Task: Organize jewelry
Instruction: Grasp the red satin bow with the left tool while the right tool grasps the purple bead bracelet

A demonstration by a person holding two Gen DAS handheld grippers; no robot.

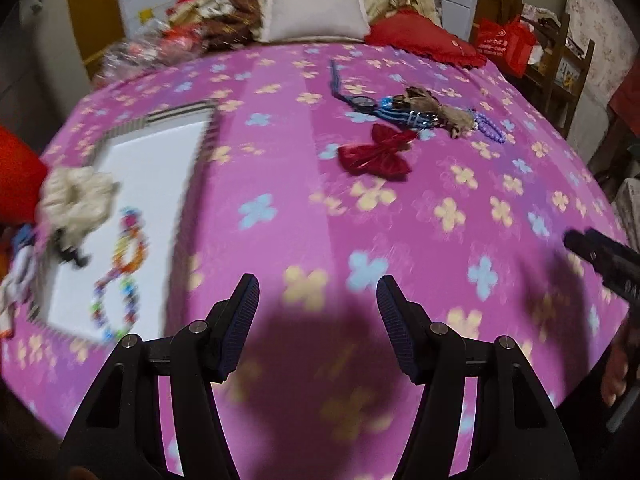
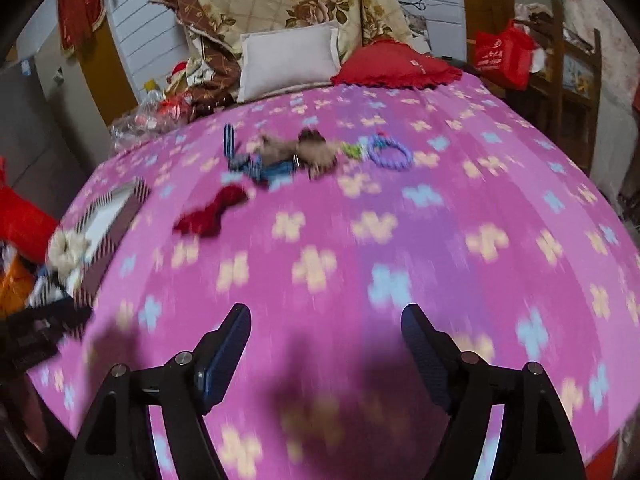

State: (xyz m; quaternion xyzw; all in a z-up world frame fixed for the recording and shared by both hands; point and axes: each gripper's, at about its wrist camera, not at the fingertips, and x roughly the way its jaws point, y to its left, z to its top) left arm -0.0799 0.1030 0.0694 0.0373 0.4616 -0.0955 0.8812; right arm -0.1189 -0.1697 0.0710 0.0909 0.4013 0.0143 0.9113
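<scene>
A white tray with a striped rim (image 1: 132,152) lies at the left of the pink bed. In it are a cream scrunchie (image 1: 76,196) and colourful bead bracelets (image 1: 120,276). A red bow (image 1: 376,154), a blue watch (image 1: 360,102), a brown furry hair tie (image 1: 432,110) and purple beads (image 1: 492,128) lie in a pile further back. My left gripper (image 1: 318,292) is open and empty above the sheet. My right gripper (image 2: 326,320) is open and empty too. In the right wrist view I see the bow (image 2: 212,212), purple ring (image 2: 390,154) and tray (image 2: 108,216).
The pink flowered bedsheet (image 1: 400,220) covers the bed. A white pillow (image 1: 316,10), a red cushion (image 1: 420,36) and folded quilts sit at the head. A wooden chair with a red bag (image 1: 504,44) stands at the right. Red and orange items lie by the tray's left.
</scene>
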